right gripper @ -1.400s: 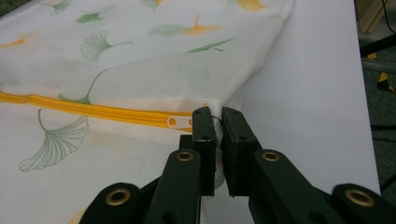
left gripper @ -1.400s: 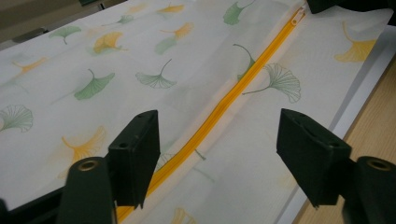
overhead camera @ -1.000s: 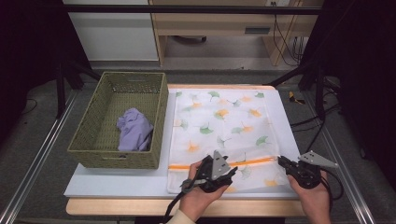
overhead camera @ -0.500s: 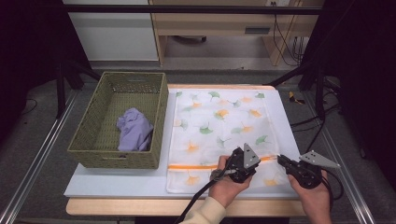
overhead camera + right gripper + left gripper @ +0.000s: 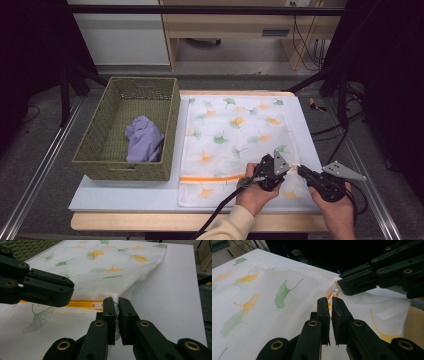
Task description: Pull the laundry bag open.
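While both tools [image 5: 289, 169] pinch the laundry bag's [image 5: 235, 135] right edge, bare table [image 5: 125, 192] lies left.

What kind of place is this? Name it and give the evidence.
Probably a lab or workshop set up for recording, not a home: a white work table framed by metal rails, cables trailing over the bare floor behind, and a mesh laundry bag beside a wicker basket.

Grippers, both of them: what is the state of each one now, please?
Left gripper: just closed on the mesh laundry bag, near its orange zipper.
Right gripper: shut on the bag's edge.
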`<state>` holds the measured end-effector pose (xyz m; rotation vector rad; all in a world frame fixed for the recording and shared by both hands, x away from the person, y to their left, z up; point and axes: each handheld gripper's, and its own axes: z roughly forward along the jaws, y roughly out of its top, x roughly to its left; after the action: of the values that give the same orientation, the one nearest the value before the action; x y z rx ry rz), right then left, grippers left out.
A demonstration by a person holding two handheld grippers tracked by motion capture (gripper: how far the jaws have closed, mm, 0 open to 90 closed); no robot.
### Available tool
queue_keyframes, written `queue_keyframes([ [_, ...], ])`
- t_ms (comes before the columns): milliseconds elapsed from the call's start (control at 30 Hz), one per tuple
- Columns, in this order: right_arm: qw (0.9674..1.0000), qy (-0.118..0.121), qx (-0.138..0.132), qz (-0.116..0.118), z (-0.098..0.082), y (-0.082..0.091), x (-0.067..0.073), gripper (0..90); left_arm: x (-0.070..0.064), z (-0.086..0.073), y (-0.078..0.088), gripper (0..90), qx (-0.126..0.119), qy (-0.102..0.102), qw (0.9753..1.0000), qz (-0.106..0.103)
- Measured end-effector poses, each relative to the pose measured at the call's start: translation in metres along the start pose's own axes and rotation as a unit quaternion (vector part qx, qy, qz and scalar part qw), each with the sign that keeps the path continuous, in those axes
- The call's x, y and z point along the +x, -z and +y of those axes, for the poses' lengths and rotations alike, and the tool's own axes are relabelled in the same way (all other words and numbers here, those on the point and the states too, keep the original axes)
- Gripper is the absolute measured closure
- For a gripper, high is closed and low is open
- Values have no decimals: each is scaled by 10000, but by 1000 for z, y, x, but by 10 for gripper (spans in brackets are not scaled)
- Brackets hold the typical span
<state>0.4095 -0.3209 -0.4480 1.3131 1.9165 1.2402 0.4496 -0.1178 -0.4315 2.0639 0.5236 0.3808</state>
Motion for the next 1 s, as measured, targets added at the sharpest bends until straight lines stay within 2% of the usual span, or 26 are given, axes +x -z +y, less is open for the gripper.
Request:
queue_keyframes([
  [167, 10000, 20, -36, -23, 1, 0, 0, 849, 3, -3, -8, 867, 51, 42, 10000, -62],
  [333, 10000, 49, -46, -9, 0, 0, 1, 849, 4, -3, -12, 867, -17, 87, 10000, -34],
  [533, 9999, 39, -114, 22, 1, 3, 3, 850, 4, -5, -16, 842, 14, 153, 9999, -68],
  [667, 9999, -5, -159, 55, 2, 3, 2, 851, 2, -6, -19, 821, 101, 52, 9999, -114],
  [800, 9998, 15, -165, 108, 2, 3, 4, 853, 3, -7, -23, 790, 73, 112, 9998, -114],
  [1000, 9998, 18, -159, 123, 2, 3, 4, 854, 3, -8, -27, 782, 80, 55, 9999, -93],
])
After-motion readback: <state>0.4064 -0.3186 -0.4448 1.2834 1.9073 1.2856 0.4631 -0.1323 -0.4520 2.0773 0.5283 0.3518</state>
